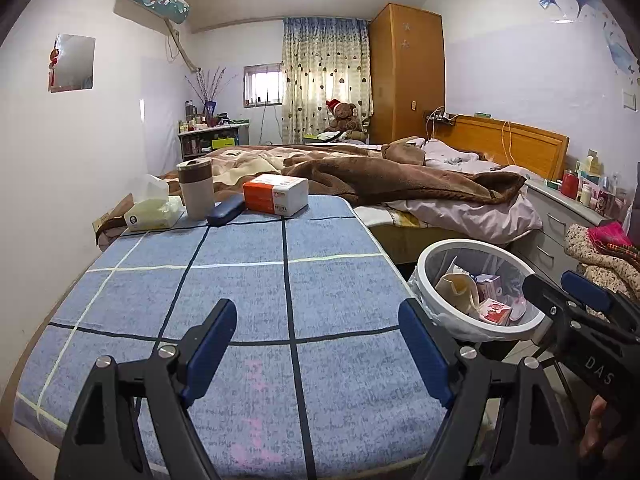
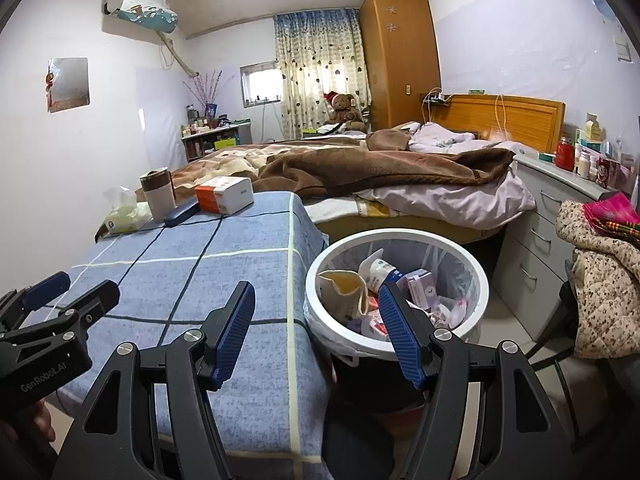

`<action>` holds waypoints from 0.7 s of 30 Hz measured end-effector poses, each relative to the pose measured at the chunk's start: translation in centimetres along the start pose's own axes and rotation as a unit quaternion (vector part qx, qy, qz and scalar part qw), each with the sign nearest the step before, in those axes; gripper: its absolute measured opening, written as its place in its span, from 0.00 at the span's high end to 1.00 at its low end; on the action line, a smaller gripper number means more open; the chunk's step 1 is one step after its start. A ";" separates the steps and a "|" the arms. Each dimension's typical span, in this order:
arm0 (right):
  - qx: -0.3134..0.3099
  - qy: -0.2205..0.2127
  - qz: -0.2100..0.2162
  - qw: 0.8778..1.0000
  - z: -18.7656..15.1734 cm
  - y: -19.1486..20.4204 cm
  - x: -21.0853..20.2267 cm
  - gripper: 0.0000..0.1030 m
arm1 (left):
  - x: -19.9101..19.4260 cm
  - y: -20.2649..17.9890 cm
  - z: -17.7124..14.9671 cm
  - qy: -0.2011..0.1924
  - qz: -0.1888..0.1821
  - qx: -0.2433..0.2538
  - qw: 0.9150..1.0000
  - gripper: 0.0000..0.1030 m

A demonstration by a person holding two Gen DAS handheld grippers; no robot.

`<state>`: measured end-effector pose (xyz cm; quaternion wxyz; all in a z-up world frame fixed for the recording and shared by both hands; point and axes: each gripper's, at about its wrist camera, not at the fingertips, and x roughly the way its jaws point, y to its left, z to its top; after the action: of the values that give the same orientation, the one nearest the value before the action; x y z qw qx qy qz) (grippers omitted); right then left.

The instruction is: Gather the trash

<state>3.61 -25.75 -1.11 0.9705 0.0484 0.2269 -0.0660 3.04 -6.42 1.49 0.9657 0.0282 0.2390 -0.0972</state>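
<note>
My left claw [image 1: 316,348]: its blue pads are wide apart and nothing is between them. It hangs over the near part of the blue checked tablecloth [image 1: 240,280], pointing a little downward.
My right claw [image 2: 316,332]: the pads are also apart and empty. It sits over the right edge of the table, so one finger is above the cloth and the other shows in front of the bin. I judge I hold it there because this is the side where the trash goes.
Trash bin [image 2: 476,276]: a white round bin with a clear bag, on the floor just beside the table's right edge and lower than the tabletop. This makes it easy to drop things from the table side.
Trash in the bin: a cream crumpled wrapper [image 2: 344,288], a pale purple carton [image 2: 420,284] and some pink-white packets already lie inside.
Far end of the table: a brown and cream cup [image 1: 195,188], a dark glasses case [image 1: 226,210], an orange and white tissue pack [image 1: 276,194] and a soft tissue pack [image 1: 154,212] stand close together there. To me they look like things in use, not trash.
Near table: I see no loose trash on the cloth.
My judgement: the collecting seems nearly finished or finished; both claws are free for anything that is left.
</note>
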 end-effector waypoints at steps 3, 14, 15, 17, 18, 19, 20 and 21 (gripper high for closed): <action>-0.003 -0.001 -0.001 1.000 -0.1 0.2 -0.1 0.36 | -0.2 -0.2 -0.1 -0.002 0.003 0.003 1.000 0.18; -0.004 -0.004 -0.002 1.000 -0.2 0.3 -0.3 0.36 | -0.4 -0.1 -0.1 -0.003 0.002 0.000 1.000 0.18; -0.004 -0.004 -0.002 1.000 -0.2 0.3 -0.4 0.36 | -0.3 -0.1 -0.2 -0.002 0.002 0.001 1.000 0.18; -0.003 -0.005 -0.001 1.000 -0.2 0.3 -0.4 0.36 | -0.4 -0.1 -0.1 -0.003 0.003 0.000 1.000 0.18; -0.004 -0.005 -0.001 1.000 -0.2 0.3 -0.4 0.36 | -0.4 -0.1 -0.1 -0.002 0.002 0.000 1.000 0.18; -0.004 -0.006 -0.002 1.000 -0.2 0.4 -0.5 0.36 | -0.4 -0.1 -0.1 -0.003 0.002 0.000 1.000 0.18; -0.003 -0.006 -0.001 1.000 -0.2 0.4 -0.5 0.36 | -0.4 -0.1 -0.1 -0.004 0.002 0.000 1.000 0.18; -0.003 -0.005 -0.001 1.000 -0.2 0.4 -0.5 0.36 | -0.4 -0.1 -0.1 -0.004 0.002 0.001 1.000 0.18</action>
<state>3.17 -25.29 -1.08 0.9716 0.0446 0.2226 -0.0665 2.65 -6.48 1.60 0.9668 0.0297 0.2349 -0.0956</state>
